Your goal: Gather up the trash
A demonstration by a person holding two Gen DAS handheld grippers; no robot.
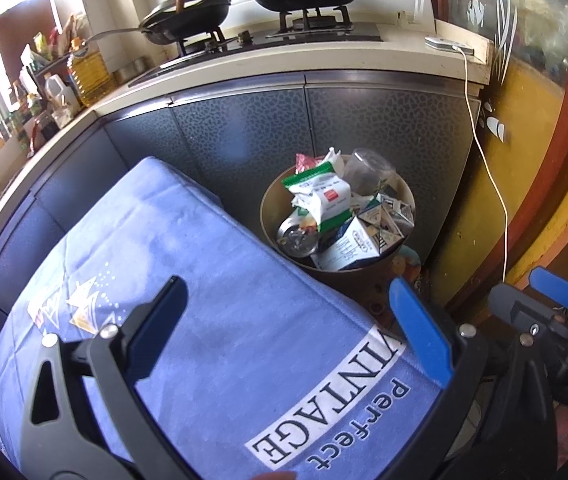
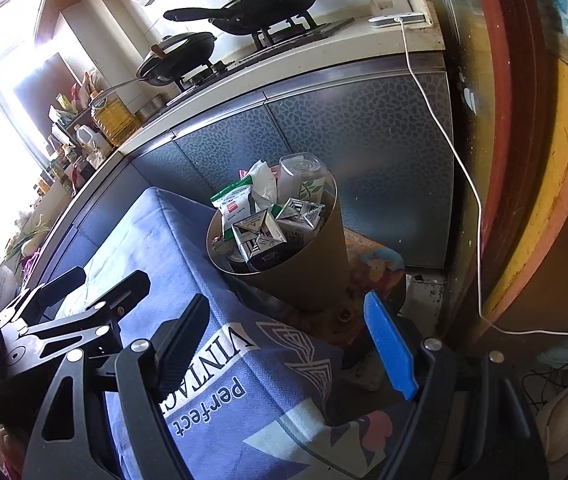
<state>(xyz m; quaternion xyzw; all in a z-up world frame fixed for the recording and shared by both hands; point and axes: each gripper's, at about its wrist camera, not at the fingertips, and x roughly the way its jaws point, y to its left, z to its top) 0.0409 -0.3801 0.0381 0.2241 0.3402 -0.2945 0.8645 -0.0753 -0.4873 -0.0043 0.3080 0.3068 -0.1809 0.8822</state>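
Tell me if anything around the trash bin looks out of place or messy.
The trash bin is overfilled: a green-and-white wrapper, crumpled tissue and a clear plastic cup stick up above its rim, with cartons packed at the top. Nothing has spilled onto the floor that I can see.

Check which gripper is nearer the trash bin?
Right, it seems. Right gripper sits just short of the trash bin; left gripper hangs back over the blue cloth.
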